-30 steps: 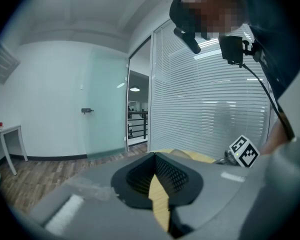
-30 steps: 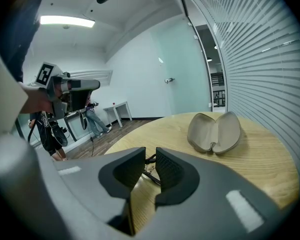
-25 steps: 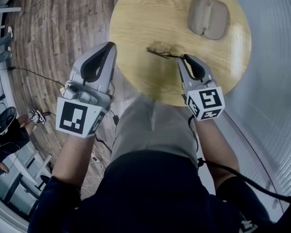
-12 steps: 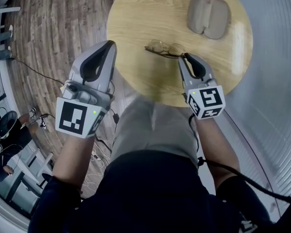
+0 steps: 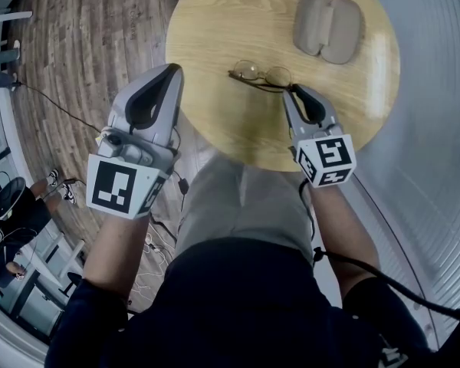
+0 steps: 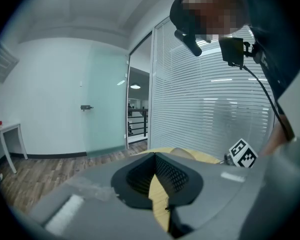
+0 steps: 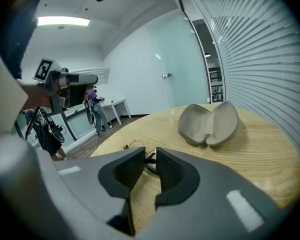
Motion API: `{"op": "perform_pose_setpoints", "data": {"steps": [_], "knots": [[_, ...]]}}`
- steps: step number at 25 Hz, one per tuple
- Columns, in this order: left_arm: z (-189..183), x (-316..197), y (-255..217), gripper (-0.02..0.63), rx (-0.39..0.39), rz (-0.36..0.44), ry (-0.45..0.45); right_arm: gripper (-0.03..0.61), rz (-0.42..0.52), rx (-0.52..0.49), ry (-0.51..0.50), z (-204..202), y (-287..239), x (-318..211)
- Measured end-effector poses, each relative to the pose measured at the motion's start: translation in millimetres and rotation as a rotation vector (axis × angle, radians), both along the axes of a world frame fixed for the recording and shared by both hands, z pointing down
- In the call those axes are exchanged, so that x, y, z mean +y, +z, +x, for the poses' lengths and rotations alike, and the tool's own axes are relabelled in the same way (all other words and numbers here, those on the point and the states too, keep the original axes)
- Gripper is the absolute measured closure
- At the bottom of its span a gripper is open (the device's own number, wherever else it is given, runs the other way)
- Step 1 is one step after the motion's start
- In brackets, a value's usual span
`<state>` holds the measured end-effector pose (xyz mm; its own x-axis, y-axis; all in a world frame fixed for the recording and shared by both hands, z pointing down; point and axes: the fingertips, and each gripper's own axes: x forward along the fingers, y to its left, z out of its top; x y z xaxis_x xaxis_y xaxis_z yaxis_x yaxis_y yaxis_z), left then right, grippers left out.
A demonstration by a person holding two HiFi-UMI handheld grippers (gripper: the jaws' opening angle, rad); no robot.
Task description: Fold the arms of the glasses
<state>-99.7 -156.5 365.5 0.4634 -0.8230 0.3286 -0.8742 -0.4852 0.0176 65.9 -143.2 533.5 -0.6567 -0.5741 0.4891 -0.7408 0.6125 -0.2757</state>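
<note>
Both forearms reach forward from the body, the left forearm [image 5: 116, 244] and the right forearm [image 5: 333, 225] bare. The left gripper [image 5: 172, 72] hangs in the air tilted slightly downward, its jaws together and holding nothing. The right gripper [image 5: 290, 90] points lower, its narrowly parted jaws nipping one arm of the glasses [image 5: 249, 70] at their tips.

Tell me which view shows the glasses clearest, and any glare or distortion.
Head view: glasses sharp, evenly lit, pale sheen on the table's right side. Right gripper view: fisheye-bent, jaws cover most of them. Left gripper view: no glasses in frame.
</note>
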Motion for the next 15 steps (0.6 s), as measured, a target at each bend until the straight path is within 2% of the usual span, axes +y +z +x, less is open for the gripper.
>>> {"op": "perform_pose_setpoints", "data": {"steps": [15], "knots": [[-1, -8, 2, 0.612, -0.006, -0.025, -0.006, 0.503, -0.014, 0.008, -0.007, 3, 2, -14]]}}
